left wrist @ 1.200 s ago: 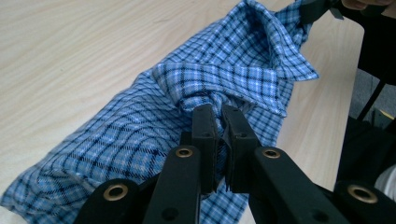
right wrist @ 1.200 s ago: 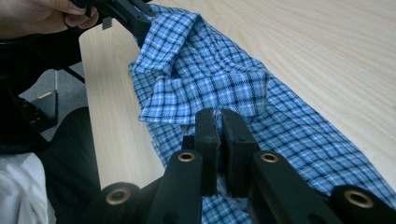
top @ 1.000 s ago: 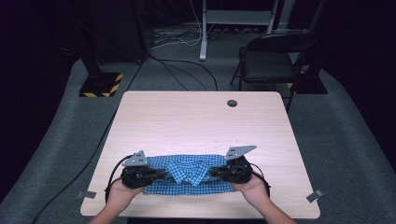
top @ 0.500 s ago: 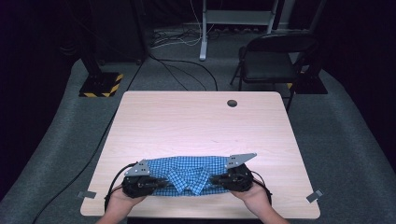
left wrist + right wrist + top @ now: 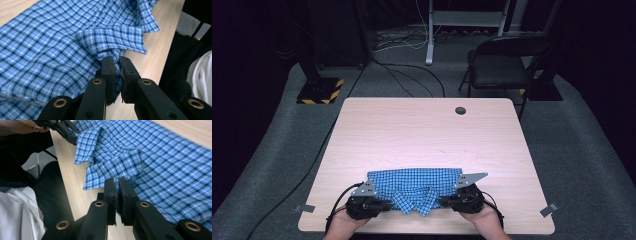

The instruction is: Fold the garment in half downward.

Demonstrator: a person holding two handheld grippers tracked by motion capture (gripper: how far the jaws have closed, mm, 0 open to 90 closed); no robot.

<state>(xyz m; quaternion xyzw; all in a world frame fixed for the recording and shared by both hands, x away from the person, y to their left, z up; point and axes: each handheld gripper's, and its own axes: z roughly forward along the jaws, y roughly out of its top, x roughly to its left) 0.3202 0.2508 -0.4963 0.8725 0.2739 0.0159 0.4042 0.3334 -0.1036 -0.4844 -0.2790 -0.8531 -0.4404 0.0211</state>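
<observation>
A blue checked shirt (image 5: pixel 414 186) lies folded flat near the table's (image 5: pixel 427 135) 6 o'clock edge, collar toward the person, with the bare wood stretching away toward 12 o'clock. The left gripper (image 5: pixel 384 204) sits at the shirt's 8 o'clock corner and the right gripper (image 5: pixel 443 202) at its 4 o'clock corner, each in a hand coming up from the near edge, the two pointing inward at one another across the collar.

In the left gripper view the left gripper (image 5: pixel 116 62) has its jaws pressed nearly together on a bunched bit of the cloth just under the collar flap (a sliver of check shows between the pads). In the right gripper view the right gripper (image 5: pixel 117 183) is likewise pinched tight on the shirt's (image 5: pixel 160 167) near edge beside the other collar point, with cloth caught in the narrow gap; the left gripper (image 5: pixel 75 132) shows far off at 11 o'clock, its tips at the fabric.
</observation>
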